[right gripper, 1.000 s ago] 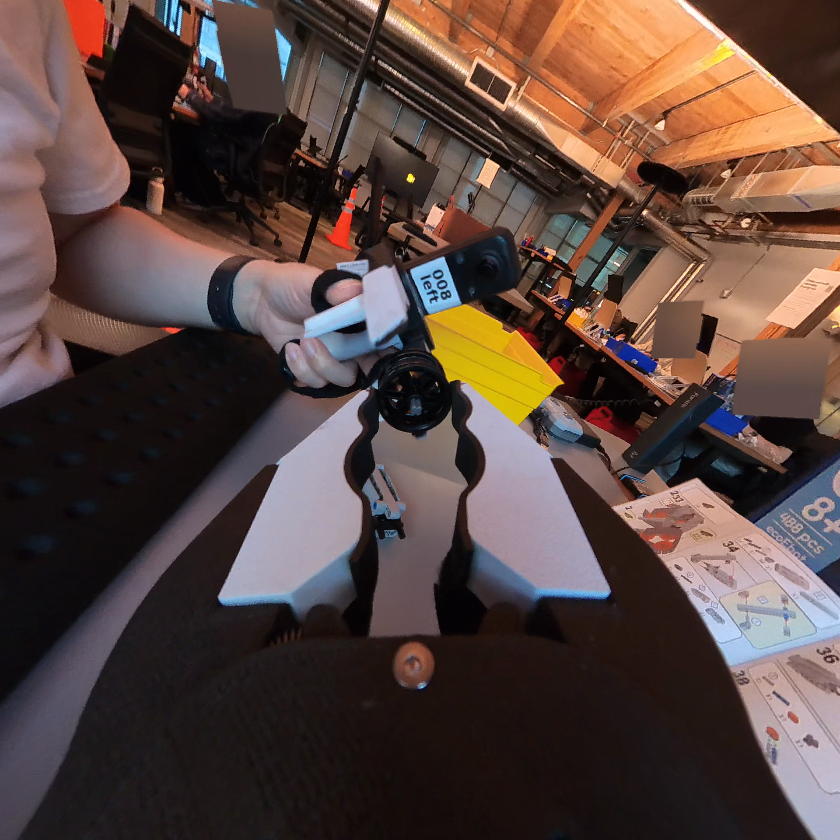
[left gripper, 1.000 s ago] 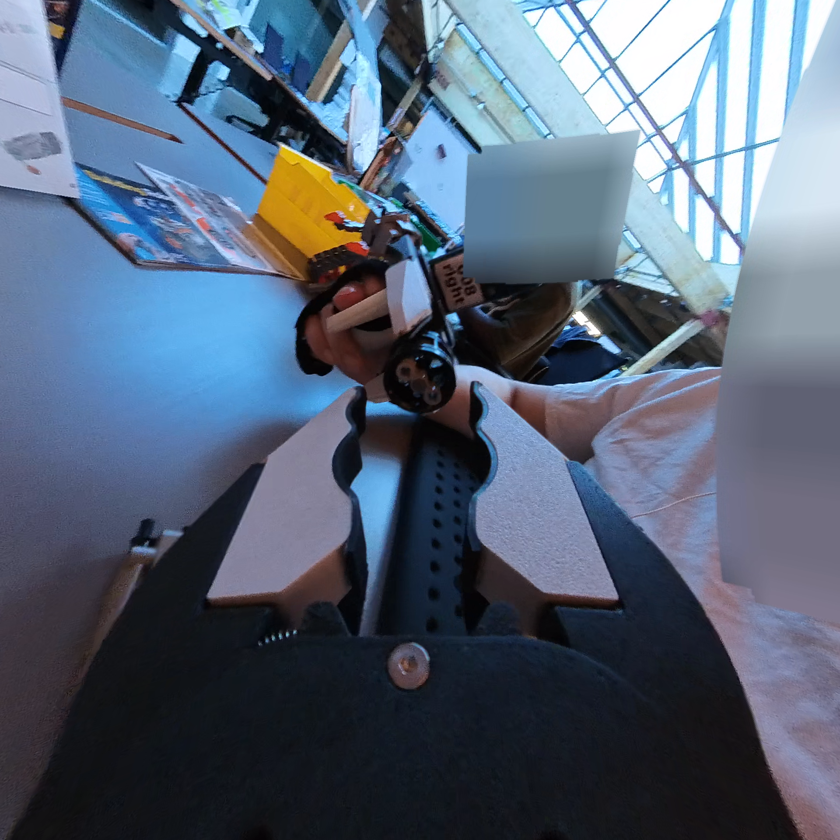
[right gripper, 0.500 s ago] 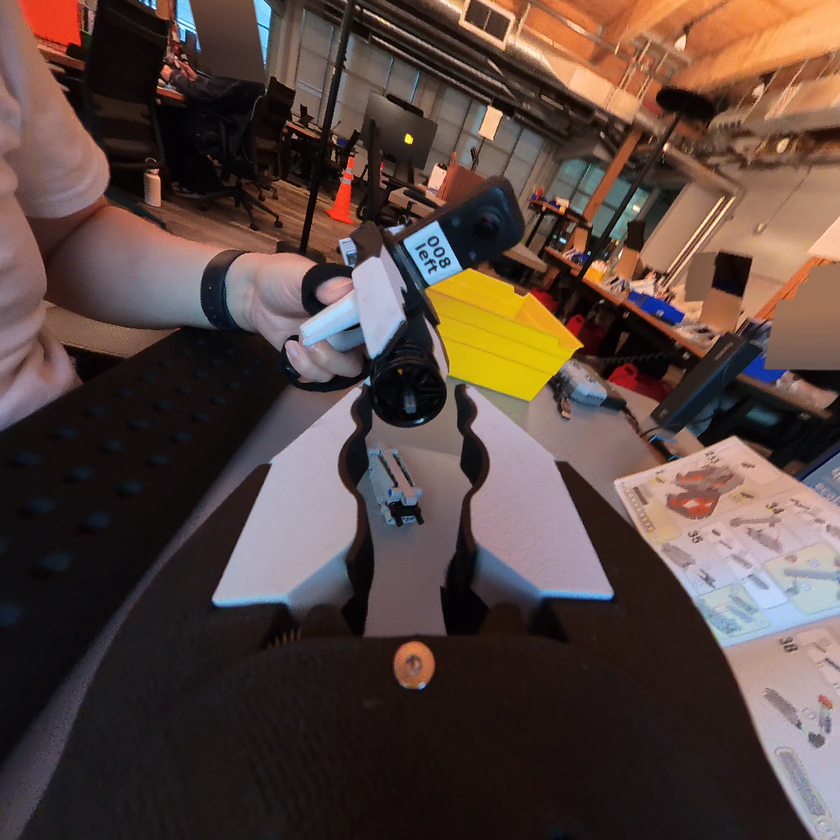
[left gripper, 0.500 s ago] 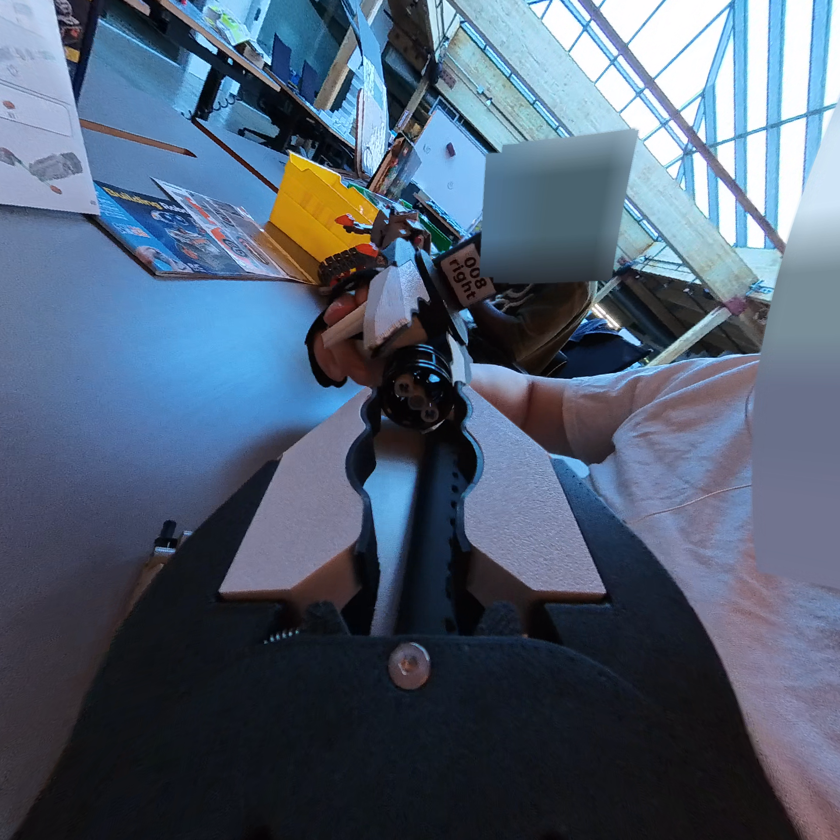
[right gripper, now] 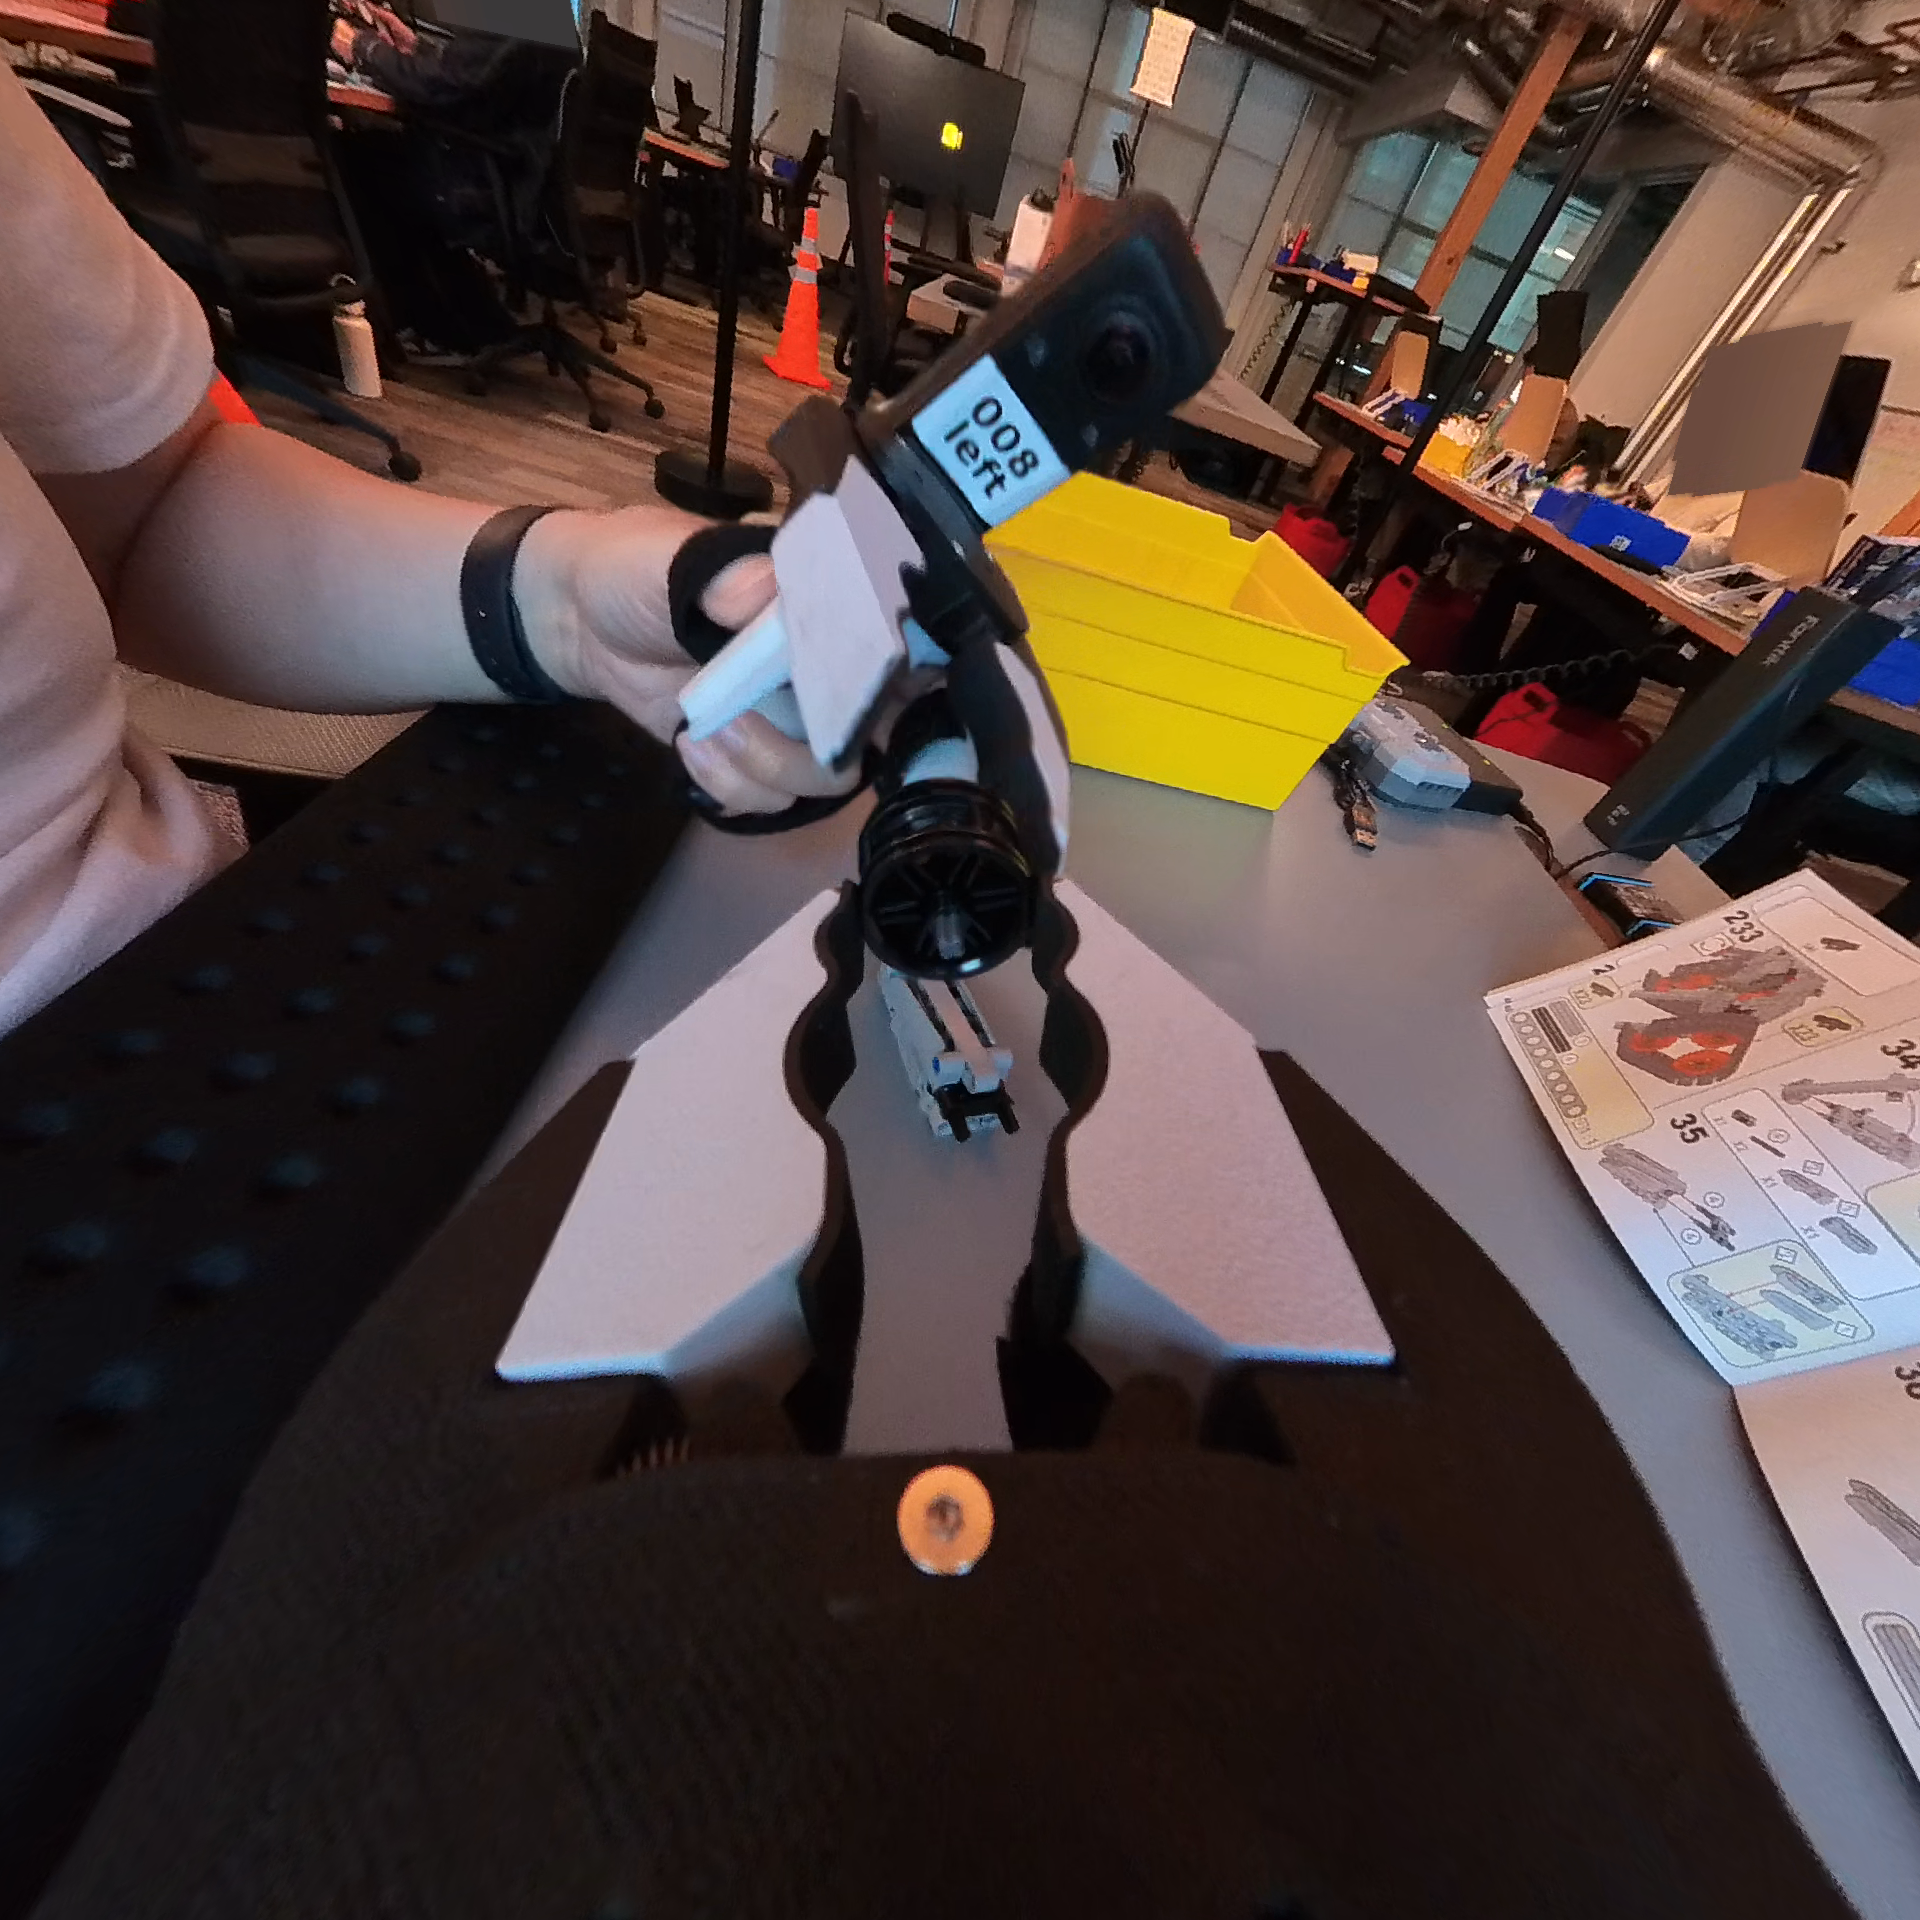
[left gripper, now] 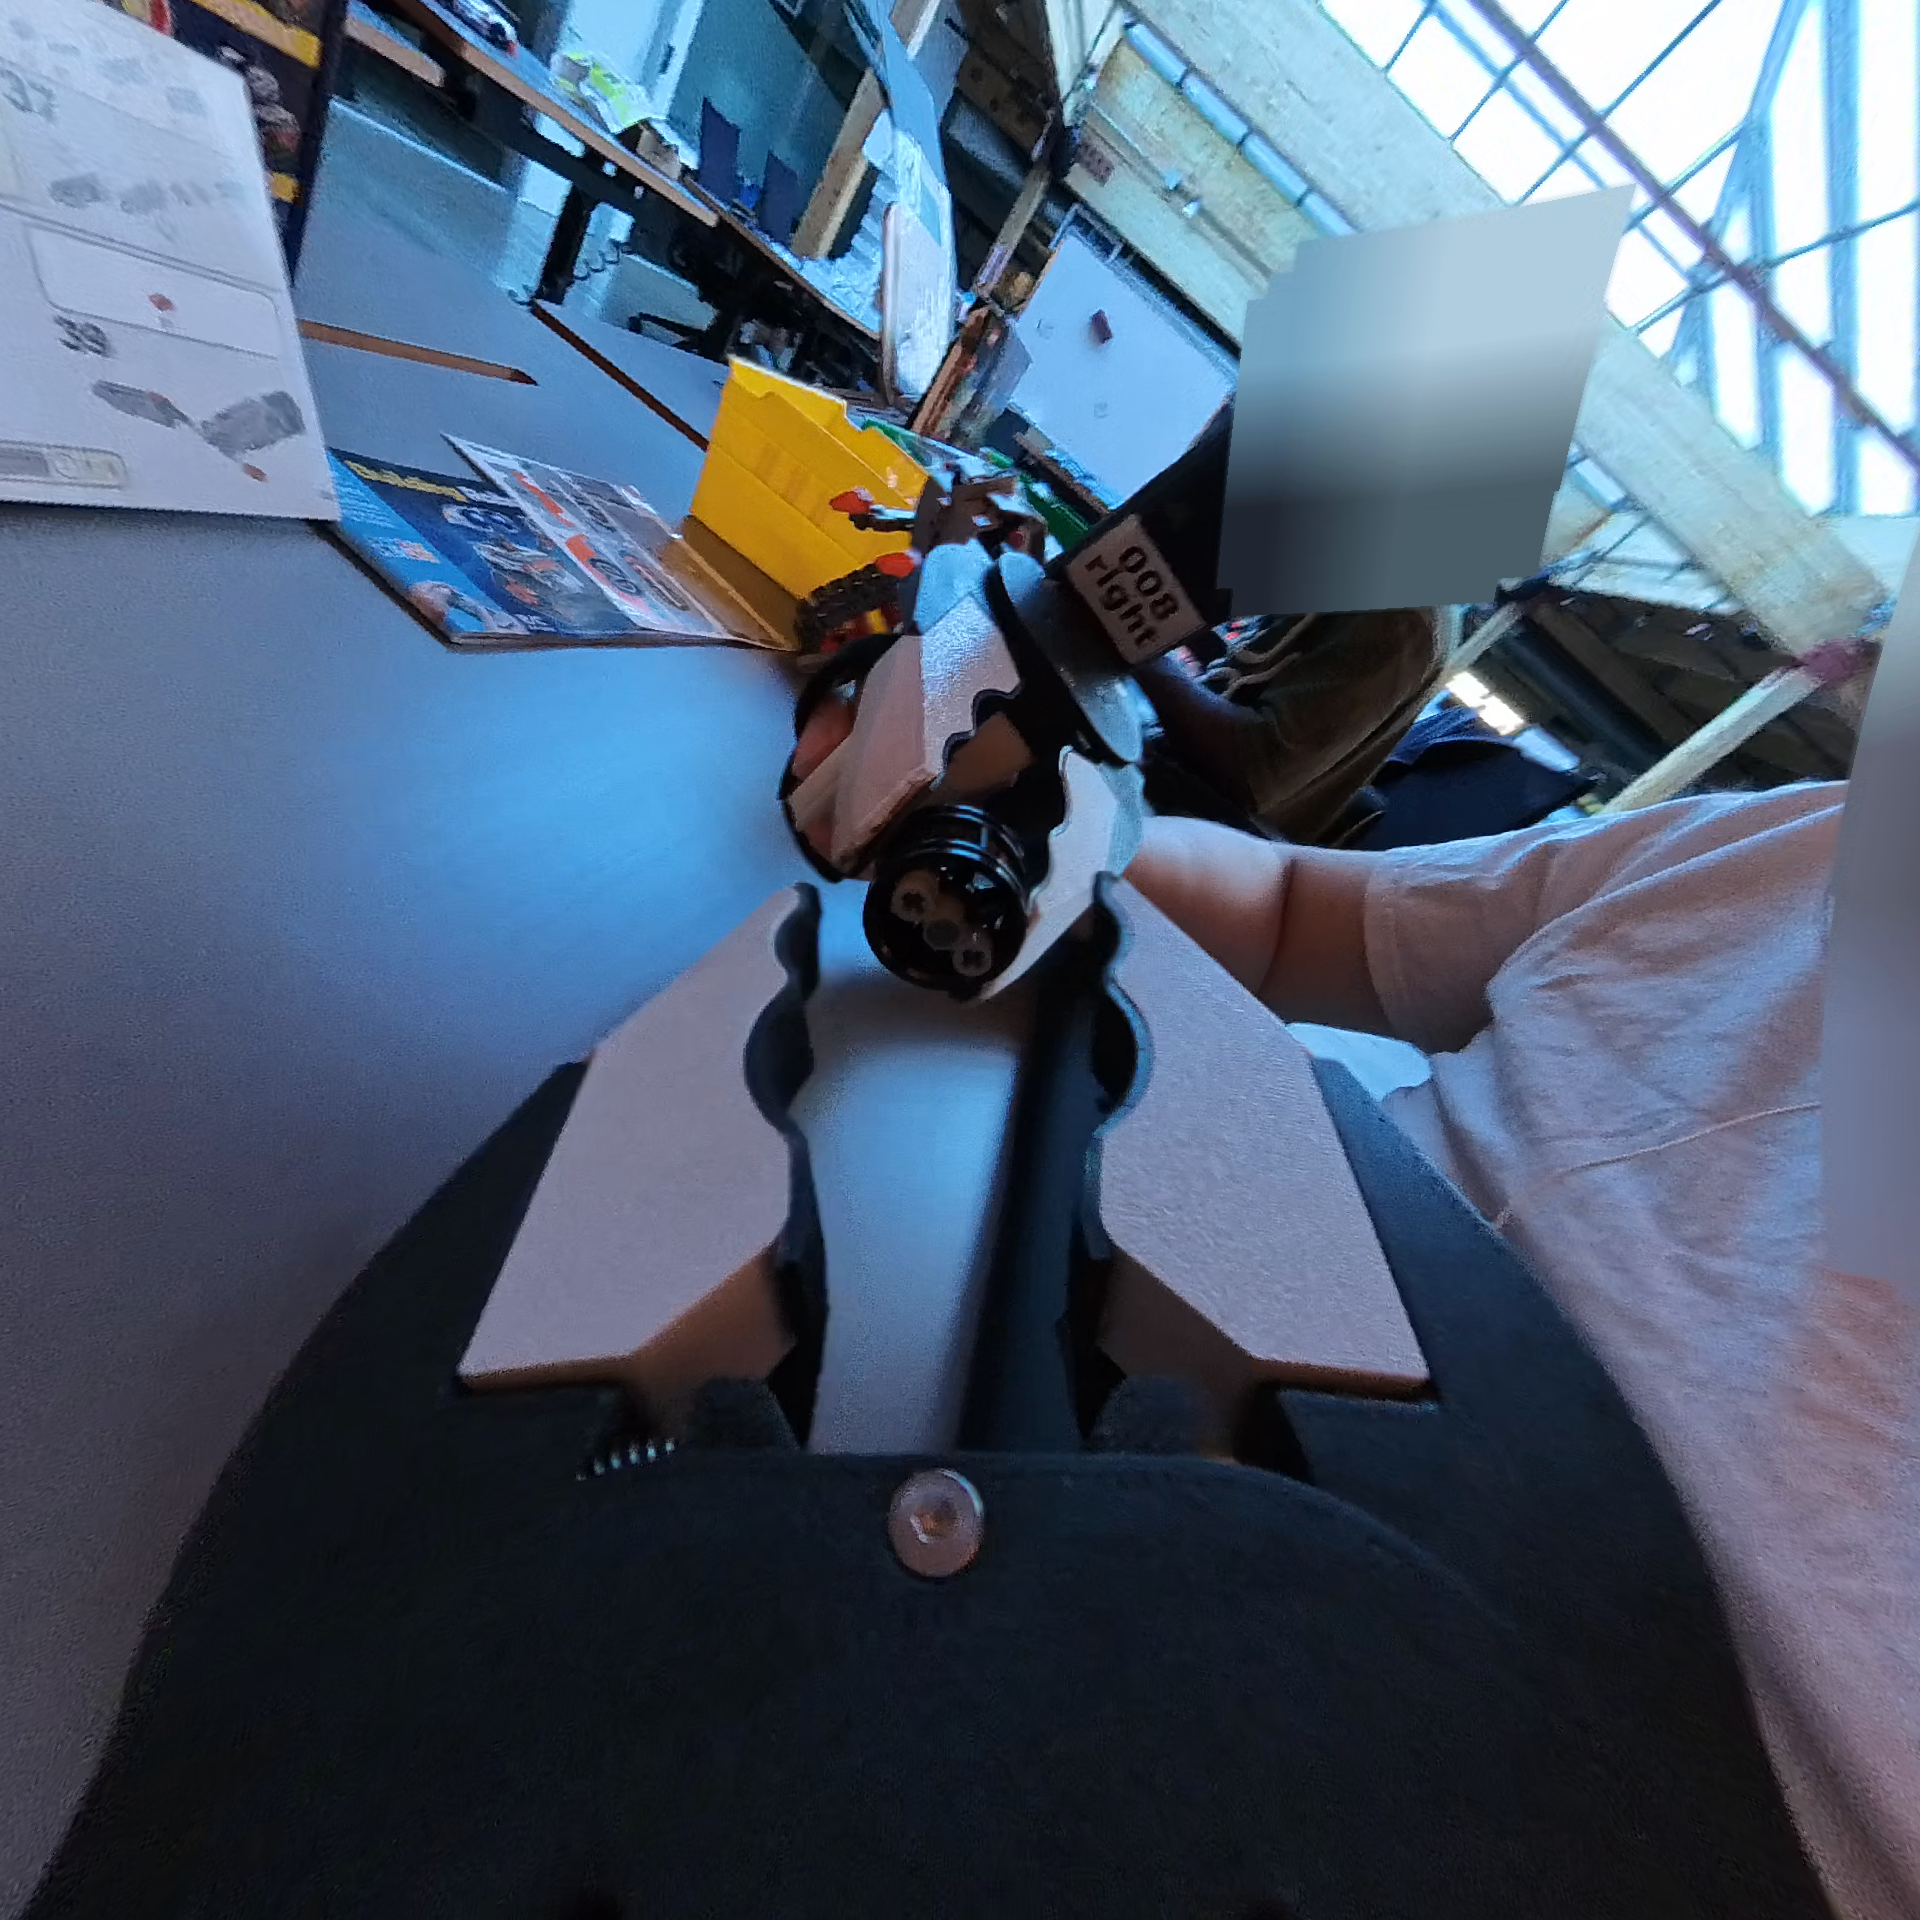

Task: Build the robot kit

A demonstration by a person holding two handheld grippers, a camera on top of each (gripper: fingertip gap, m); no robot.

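A black toy wheel (right gripper: 948, 902) is clamped between the fingertips of my right gripper (right gripper: 945, 920), above the grey table (right gripper: 1299, 966). In the left wrist view the wheel (left gripper: 943, 914) sits in the right gripper's fingers (left gripper: 899, 727), just ahead of my left gripper (left gripper: 951, 902). The left jaws stand wider than the wheel and are open around it, facing the right gripper tip to tip. A small grey and white brick assembly (right gripper: 951, 1070) lies on the table below the wheel.
A yellow bin (right gripper: 1174, 644) stands behind. Instruction sheets (right gripper: 1745, 1122) lie at the right, a black studded mat (right gripper: 260, 987) at the left. A grey device with cables (right gripper: 1413, 758) lies beside the bin. A printed box (left gripper: 520, 551) and an orange and black model (left gripper: 862, 603) show in the left wrist view. Both grippers' tips are close together, under 4 cm apart.
The left jaws had narrowed around the wheel half a second ago and have now widened again. The right gripper has kept its hold on the wheel and has tilted downward a little.
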